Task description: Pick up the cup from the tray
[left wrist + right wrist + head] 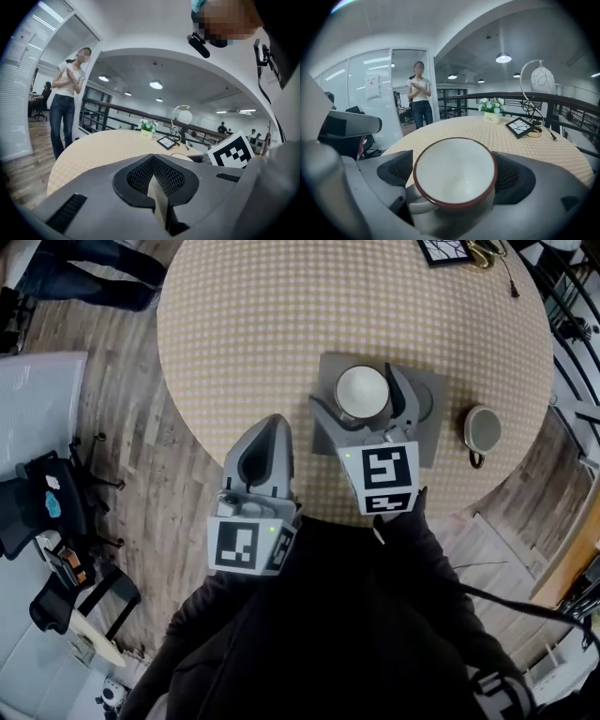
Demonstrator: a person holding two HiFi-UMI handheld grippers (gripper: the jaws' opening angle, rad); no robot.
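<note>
Only the head view showed the grey tray (428, 448) under the cup (362, 392), near the edge of the round checked table (281, 324), with a second cup (483, 429) off the tray to its right. The right gripper view alone gave the cup's (454, 173) dark red rim, white inside and a handle turned toward the camera's lower left. It also showed a person (420, 96) standing beyond the table. The only print was the black-and-white squares of the marker cube (389, 470). The label on the flower pot (490, 118) was too small to read. The right claw (352, 386) was released and spread wide. The cup stood on the tray between its jaws, and the left jaw stood clear of it in the head view. The left claw (272, 423) was clenched on nothing, short of the table's edge.
</note>
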